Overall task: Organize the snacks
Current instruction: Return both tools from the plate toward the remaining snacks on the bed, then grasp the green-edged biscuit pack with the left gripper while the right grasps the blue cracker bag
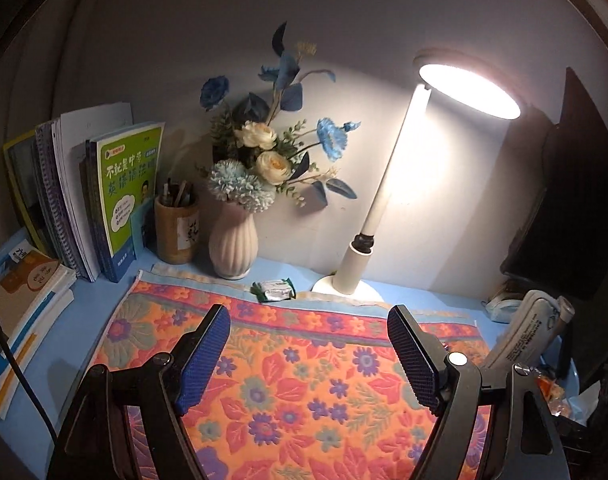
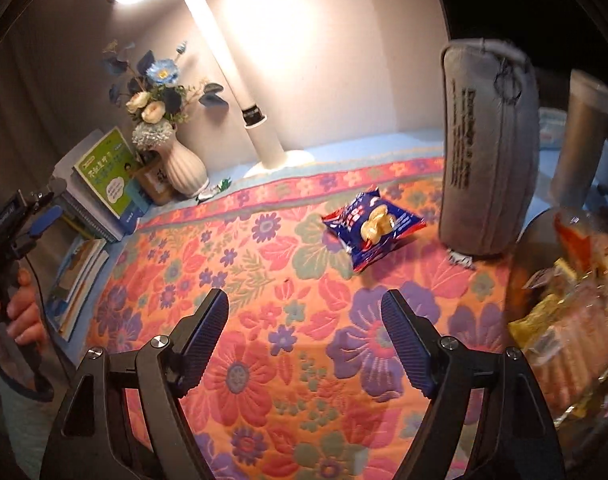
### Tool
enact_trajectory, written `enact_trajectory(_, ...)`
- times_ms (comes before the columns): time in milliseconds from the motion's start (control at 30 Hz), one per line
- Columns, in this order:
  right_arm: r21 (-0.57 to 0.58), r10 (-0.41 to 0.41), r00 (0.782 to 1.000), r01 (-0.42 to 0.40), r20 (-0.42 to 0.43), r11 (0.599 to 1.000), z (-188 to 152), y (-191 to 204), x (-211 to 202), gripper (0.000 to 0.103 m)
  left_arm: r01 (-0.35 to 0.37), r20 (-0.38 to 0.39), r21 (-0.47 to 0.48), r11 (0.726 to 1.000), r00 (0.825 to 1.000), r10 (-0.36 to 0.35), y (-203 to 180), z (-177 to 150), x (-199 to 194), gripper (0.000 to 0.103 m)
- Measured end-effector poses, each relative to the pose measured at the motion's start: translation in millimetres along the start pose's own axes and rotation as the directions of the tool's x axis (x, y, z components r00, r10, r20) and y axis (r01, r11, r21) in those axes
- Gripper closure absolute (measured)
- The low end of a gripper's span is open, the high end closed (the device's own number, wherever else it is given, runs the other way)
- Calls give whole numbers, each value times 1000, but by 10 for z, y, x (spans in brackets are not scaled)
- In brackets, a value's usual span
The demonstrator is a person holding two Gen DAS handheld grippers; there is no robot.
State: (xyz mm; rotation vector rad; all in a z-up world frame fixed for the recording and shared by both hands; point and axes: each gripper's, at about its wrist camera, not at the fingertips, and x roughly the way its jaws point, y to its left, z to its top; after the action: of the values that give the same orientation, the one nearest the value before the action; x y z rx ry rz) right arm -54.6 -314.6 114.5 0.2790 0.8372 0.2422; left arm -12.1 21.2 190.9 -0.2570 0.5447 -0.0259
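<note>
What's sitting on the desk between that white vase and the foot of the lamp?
A small green-and-white snack packet lies between the vase and the lamp base, at the floral cloth's far edge; the left wrist view shows it best.

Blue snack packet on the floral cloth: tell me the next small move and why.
Probably ease the right tongs forward over the blue snack packet. They stand open and empty, the packet lies loose on the floral cloth just ahead, and the clear container of snacks sits close on the right.

Dim room, lit only by desk lamp (image 1: 469, 90), head blown out with glare. Flowers (image 1: 264, 152) shadow the wall. Fisheye bends edges; snack container (image 2: 571, 312) blurred at right.
</note>
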Motion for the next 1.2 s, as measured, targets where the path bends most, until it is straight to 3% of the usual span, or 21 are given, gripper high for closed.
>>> enact_trajectory(167, 117, -60, 995, 69, -79, 991, 91, -204, 613, 24, 15, -117, 21, 1000, 993, -12, 86, -67, 811, 24)
enact_trajectory(367, 169, -126, 988, 140, -91, 976, 222, -392, 1099, 24, -26, -229, 68, 997, 972, 41, 105, -77, 1811, 23)
enact_trajectory(567, 143, -132, 986, 146, -105, 979, 340, -474, 1350, 24, -86, -293, 131, 988, 948, 122, 71, 0, 2615, 23)
enact_trajectory(700, 162, -88, 992, 101, -86, 982, 405, -521, 1404, 24, -143, -333, 131, 981, 926, 180, 94, 12, 3080, 23)
enact_trajectory(800, 188, -62, 993, 80, -97, 979, 466, -553, 1507, 24, -167, -351, 138, 976, 913, 206, 98, -38, 3324, 23)
enact_trajectory(1033, 148, -71, 996, 79, -54, 986, 456, -534, 1589, 21, -145, -353, 73, 987, 922, 161, 194, -109, 3483, 25)
enact_trajectory(1100, 124, -94, 994, 99, -49, 987, 447, -490, 1603, 20, -159, -349, 50, 986, 922, 166, 251, -102, 3482, 38)
enact_trajectory(1200, 87, -121, 991, 125, -51, 988, 446, -431, 1650, 19, -191, -335, 87, 978, 918, 210, 208, -117, 3477, 48)
